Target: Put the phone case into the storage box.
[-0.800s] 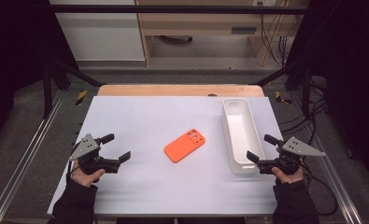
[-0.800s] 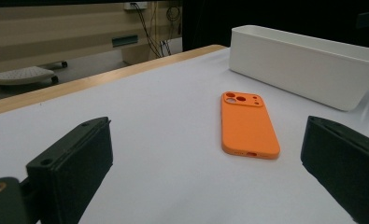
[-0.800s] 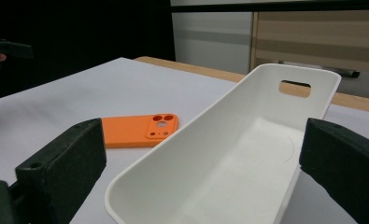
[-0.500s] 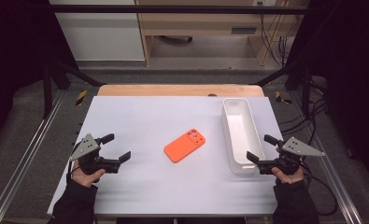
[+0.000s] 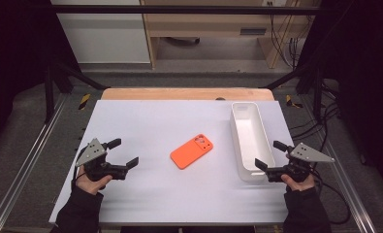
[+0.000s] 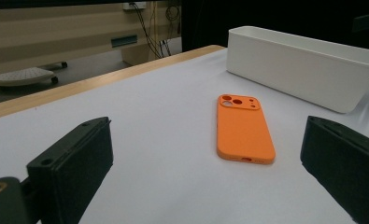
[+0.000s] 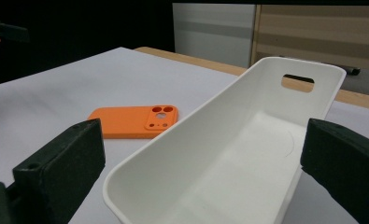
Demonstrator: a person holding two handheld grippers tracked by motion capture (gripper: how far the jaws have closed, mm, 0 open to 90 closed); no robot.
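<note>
Writing and brands: no lettering can be made out on the case, the tray or either claw.
Phone case [image 5: 191, 151]: bright orange, flat, rounded corners, matte finish; a raised camera block with three round holes and one smaller hole sits at one end; a small slot shows in the opposite short edge in the left gripper view [image 6: 244, 129].
Position of case: lying flat near the middle of the white table [image 5: 160, 121], set at a slant, its camera end turned toward the tray; apart from the tray and from both claws.
Tray [image 5: 249, 141]: long, narrow, white plastic, rounded rim, a slot handle cut in its far end wall [image 7: 297, 82]; it stands on the right part of the table, lengthwise away from the person, with nothing in it.
Left claw [image 5: 122, 153]: spread wide, nothing between its jaws, held just above the table at the left, pointing toward the case.
Right claw [image 5: 271, 155]: spread wide, nothing gripped, at the near end of the tray, its jaws straddling that end in the right gripper view.
</note>
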